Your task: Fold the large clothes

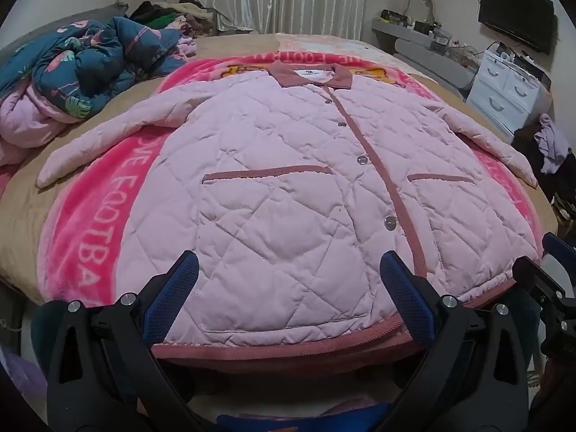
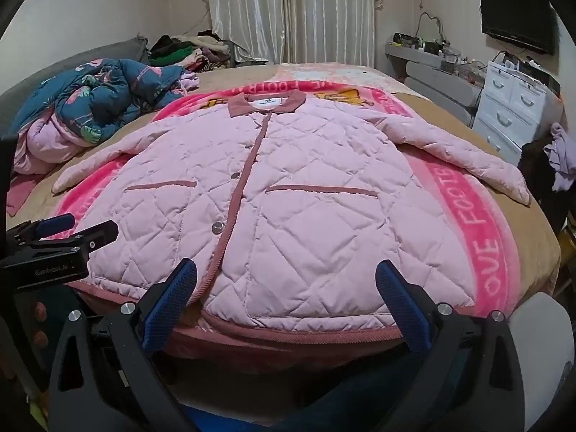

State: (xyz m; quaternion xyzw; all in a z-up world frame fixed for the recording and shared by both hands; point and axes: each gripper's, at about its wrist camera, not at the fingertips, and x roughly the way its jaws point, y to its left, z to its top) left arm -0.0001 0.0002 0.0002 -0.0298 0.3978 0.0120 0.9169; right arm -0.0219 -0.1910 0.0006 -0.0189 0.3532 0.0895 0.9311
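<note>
Both hand-held grippers, left (image 1: pixel 288 280) and right (image 2: pixel 286 288), gape empty above the jacket (image 1: pixel 288 180); only the right view shows the left's branded body.

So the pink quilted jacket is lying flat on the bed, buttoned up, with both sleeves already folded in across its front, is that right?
Not quite. The pink quilted jacket does lie flat on the bed, buttoned up, but its sleeves are not folded in: the left sleeve and right sleeve both stretch outward. The left wrist view shows it.
</note>
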